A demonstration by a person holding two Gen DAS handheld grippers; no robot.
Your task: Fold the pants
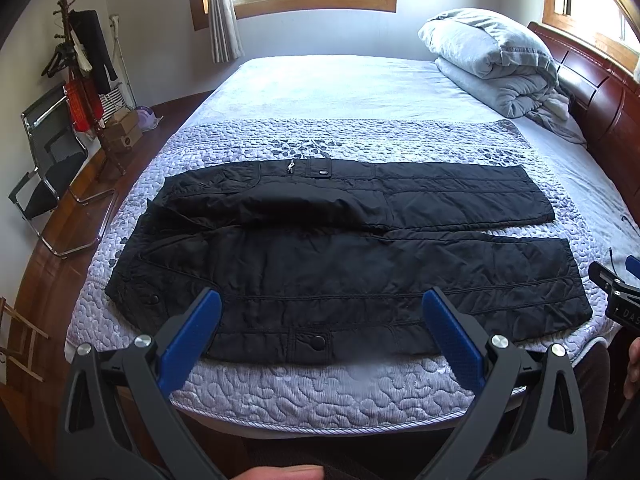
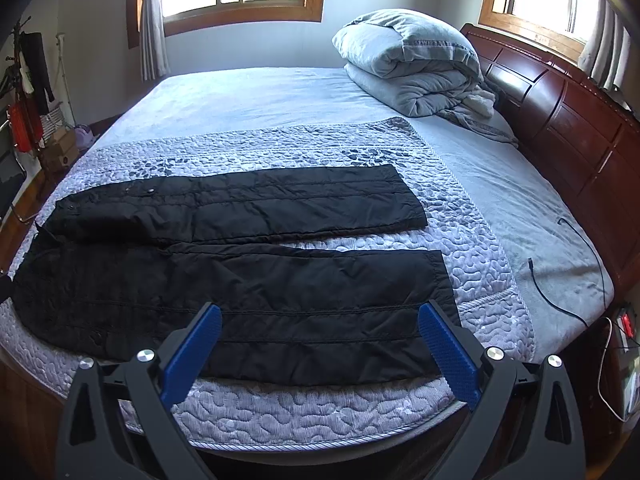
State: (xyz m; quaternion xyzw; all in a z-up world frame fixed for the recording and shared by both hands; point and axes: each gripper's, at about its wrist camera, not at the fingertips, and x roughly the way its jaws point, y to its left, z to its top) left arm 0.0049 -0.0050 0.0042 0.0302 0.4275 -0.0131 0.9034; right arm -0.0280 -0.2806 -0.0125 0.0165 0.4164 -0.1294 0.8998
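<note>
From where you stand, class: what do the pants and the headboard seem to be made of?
Pants: black quilted fabric, probably padded synthetic; stitched lines, soft matt creases, snap buttons.
Headboard: dark reddish wood, it seems, glossy varnish; panelled, with bright reflections.
</note>
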